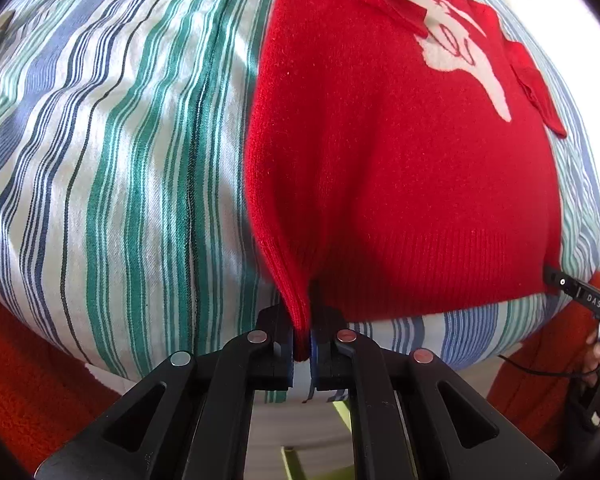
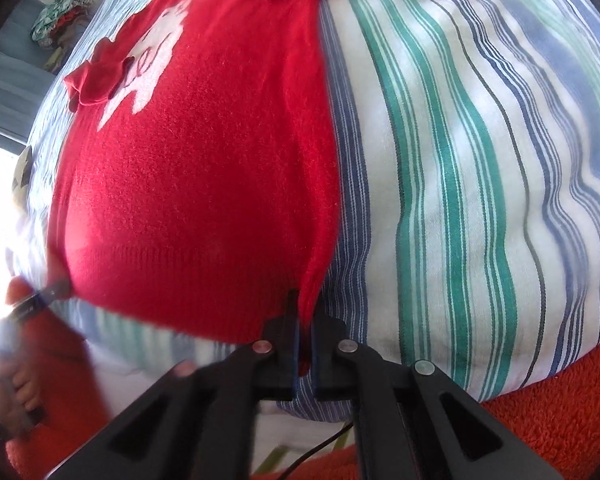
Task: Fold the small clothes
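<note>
A small red knit sweater [image 1: 400,168] with a white figure on its chest lies flat on a striped sheet [image 1: 120,160], both sleeves folded in over the body. My left gripper [image 1: 302,340] is shut on the sweater's near left hem corner. My right gripper [image 2: 306,344] is shut on the near right hem corner of the sweater [image 2: 196,200]. The right gripper's tip also shows at the right edge of the left wrist view [image 1: 580,296]. The left gripper's tip shows at the left edge of the right wrist view [image 2: 40,296].
The striped sheet [image 2: 460,160] covers a bed whose near edge runs just below the hem. Orange fleece sleeves [image 1: 32,368] of the person frame the lower corners. A pile of patterned clothes [image 2: 60,20] sits far off at the upper left.
</note>
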{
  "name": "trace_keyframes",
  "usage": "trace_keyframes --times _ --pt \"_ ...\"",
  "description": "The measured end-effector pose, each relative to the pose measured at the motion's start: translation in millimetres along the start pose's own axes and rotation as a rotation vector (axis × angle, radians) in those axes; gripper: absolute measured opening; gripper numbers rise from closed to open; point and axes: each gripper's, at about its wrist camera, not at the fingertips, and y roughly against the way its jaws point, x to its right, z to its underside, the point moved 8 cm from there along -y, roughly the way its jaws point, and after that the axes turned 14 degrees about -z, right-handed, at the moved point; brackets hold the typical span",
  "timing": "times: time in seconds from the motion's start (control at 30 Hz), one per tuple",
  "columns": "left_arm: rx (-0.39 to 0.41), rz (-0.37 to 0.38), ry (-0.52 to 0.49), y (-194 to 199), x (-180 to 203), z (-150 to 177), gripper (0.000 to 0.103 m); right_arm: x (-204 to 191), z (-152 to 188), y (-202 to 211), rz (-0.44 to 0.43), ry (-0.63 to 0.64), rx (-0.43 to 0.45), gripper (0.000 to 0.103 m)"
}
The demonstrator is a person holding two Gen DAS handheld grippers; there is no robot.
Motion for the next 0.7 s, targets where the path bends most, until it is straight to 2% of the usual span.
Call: trace_keyframes --times 0.17,0.37,0.43,0.47,0.5,0.53,0.57,0.6,0.67,0.7 --pt "-0.011 -0.035 -0.004 -3.1 6.7 -1.7 0.007 -15.1 -6.9 -12.0 0.076 0.058 -0.006 0.003" --pt "0.025 -0.121 -0.065 1.7 27.6 -3.6 0.009 -27.6 -11.0 -18.2 0.133 0.109 -0.010 0.003" --pt "0.037 -0.162 -0.104 5.5 33.7 -3.0 0.015 -29.3 -11.4 -16.7 0.124 0.105 -0.009 0.005" --pt "0.037 -0.181 -0.122 8.8 37.4 -6.6 0.028 -30.2 -12.0 -15.9 0.116 0.101 -0.009 0.006" --pt "0.037 -0.197 -0.137 11.3 39.1 -5.8 0.057 -28.2 -11.6 -12.3 0.107 0.094 -0.009 0.006" --pt "0.030 -0.221 -0.146 13.6 38.7 -4.5 0.077 -28.7 -11.9 -10.4 0.097 0.086 -0.009 0.010" --pt "0.011 -0.244 -0.151 14.3 37.0 -1.8 0.103 -28.1 -11.7 -7.3 0.091 0.079 -0.008 0.017" --pt "-0.001 -0.250 -0.154 15.9 34.9 1.0 0.100 -28.8 -11.3 -3.7 0.083 0.069 -0.007 0.022" --pt "-0.036 -0.243 -0.173 18.3 30.8 9.7 0.100 -27.2 -10.1 3.2 0.061 0.042 -0.007 0.046" --pt "-0.045 -0.242 -0.168 22.7 26.1 14.8 0.100 -25.8 -7.7 7.7 0.045 0.024 -0.009 0.052"
